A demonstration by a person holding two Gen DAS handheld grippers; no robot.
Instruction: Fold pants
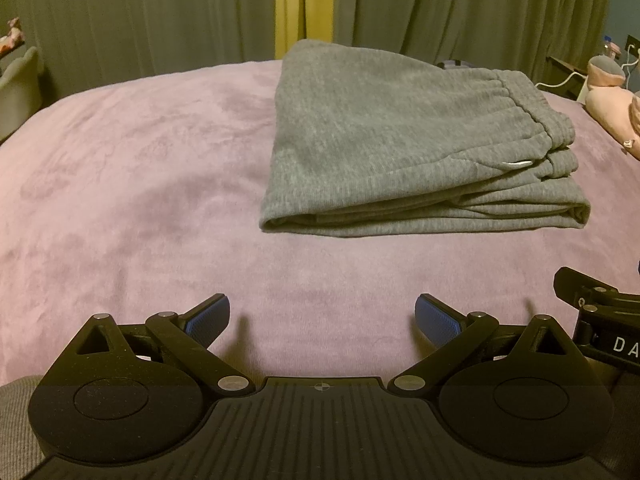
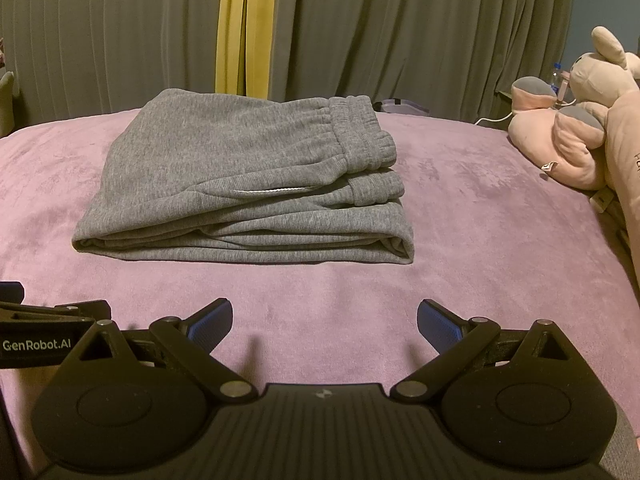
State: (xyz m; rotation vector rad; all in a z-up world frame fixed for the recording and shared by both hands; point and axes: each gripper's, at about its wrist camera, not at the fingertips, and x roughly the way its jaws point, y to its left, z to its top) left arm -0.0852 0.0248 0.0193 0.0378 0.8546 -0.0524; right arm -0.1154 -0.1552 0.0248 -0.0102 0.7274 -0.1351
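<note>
Grey sweatpants (image 1: 400, 140) (image 2: 248, 176) lie folded into a thick rectangle on the purple bed cover (image 1: 132, 184) (image 2: 480, 216), elastic waistband on top at the right side. My left gripper (image 1: 322, 320) hovers open over bare cover, well short of the pants and to their left. My right gripper (image 2: 324, 322) is also open and empty, near the front of the bed, with the pants ahead and slightly left. Each gripper's black body shows at the edge of the other's view. Neither touches the fabric.
Pink and grey plush toys (image 2: 584, 120) (image 1: 612, 100) lie along the bed's right side. Grey-green curtains (image 2: 400, 32) with a yellow strip (image 2: 240, 28) hang behind the bed. A white cable (image 2: 492, 118) and small items sit at the back right.
</note>
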